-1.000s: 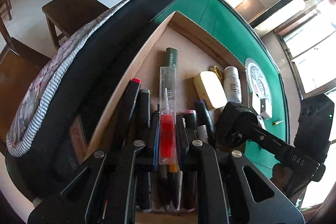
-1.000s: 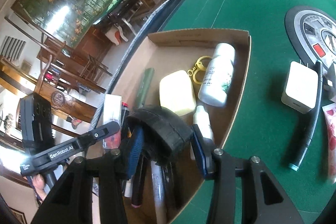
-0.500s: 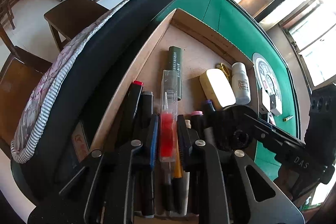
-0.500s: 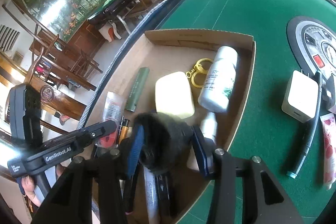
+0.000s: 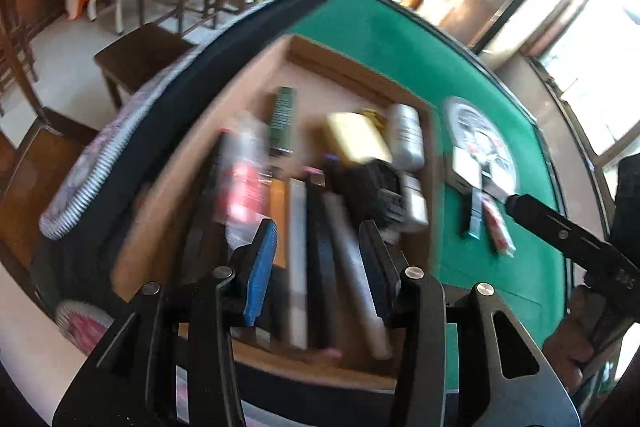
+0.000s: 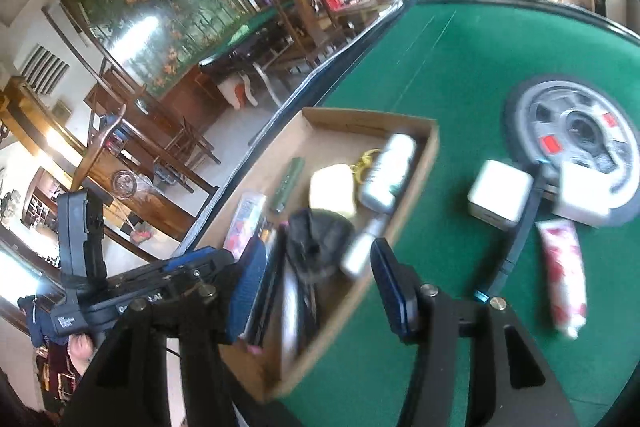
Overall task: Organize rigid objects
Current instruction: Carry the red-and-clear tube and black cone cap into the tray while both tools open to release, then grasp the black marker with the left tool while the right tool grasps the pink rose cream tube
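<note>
- The cardboard box (image 6: 416,163) is seen standing on the green felt table (image 6: 460,67), close to the table's padded edge; the rigid objects are gathered inside it.
- At the box's far end a dark green tube (image 6: 287,183), a pale yellow block (image 6: 332,189), a yellow ring (image 6: 366,163) and a white bottle (image 6: 386,173) are laid side by side; the ring is tucked between block and bottle.
- Nearer the cameras a clear case with red contents (image 5: 242,179) is seen beside a row of pens and markers (image 5: 320,267), laid lengthwise; a black roll (image 6: 320,239) is set on top of them, next to a small grey bottle (image 6: 362,247); details are lost to motion blur.
- Outside the box, on the felt, a white charger block (image 6: 500,193), a black curved handle (image 6: 520,239) and a pink-printed tube (image 6: 562,275) are found near a round grey dial (image 6: 576,135).
- The left gripper (image 5: 318,267) is held above the pens with its jaws opening; nothing is clasped between the pads.
- The right gripper (image 6: 320,283) is held above the box's near corner, jaws likewise opening and widely parted; the black roll is seen past them, ungripped.
</note>
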Action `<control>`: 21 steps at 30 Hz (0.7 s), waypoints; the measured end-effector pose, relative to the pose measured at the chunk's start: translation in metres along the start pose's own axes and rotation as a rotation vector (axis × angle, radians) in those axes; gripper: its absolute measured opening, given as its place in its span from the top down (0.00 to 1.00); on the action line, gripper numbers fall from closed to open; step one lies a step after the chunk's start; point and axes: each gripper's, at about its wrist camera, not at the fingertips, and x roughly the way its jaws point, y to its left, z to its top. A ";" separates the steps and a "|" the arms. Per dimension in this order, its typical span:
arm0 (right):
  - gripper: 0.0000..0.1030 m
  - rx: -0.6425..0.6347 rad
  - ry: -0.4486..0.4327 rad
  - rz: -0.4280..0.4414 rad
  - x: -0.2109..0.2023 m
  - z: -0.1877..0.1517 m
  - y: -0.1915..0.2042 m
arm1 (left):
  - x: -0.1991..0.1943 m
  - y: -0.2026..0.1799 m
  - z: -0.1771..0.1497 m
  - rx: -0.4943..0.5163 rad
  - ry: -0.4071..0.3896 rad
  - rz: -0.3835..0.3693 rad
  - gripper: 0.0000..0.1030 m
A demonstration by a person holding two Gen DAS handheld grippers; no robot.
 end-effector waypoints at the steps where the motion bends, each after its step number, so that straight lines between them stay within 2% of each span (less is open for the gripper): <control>1: 0.47 0.006 -0.012 -0.011 -0.010 -0.006 -0.006 | -0.003 -0.012 -0.004 0.011 -0.002 -0.020 0.59; 5: 0.47 0.039 -0.047 -0.030 -0.039 -0.021 -0.028 | -0.003 -0.051 -0.014 0.067 0.026 -0.074 0.59; 8: 0.39 0.074 -0.063 -0.061 -0.054 -0.027 -0.050 | -0.002 -0.081 -0.021 0.123 0.033 -0.089 0.59; 10: 0.39 0.094 -0.068 -0.096 -0.060 -0.029 -0.065 | 0.002 -0.097 -0.025 0.146 0.048 -0.090 0.59; 16: 0.38 0.140 -0.037 -0.154 -0.063 -0.022 -0.109 | 0.012 -0.127 -0.031 0.185 0.079 -0.082 0.59; 21: 0.38 0.175 -0.023 -0.167 -0.044 -0.008 -0.136 | 0.020 -0.141 -0.031 0.196 0.094 -0.057 0.59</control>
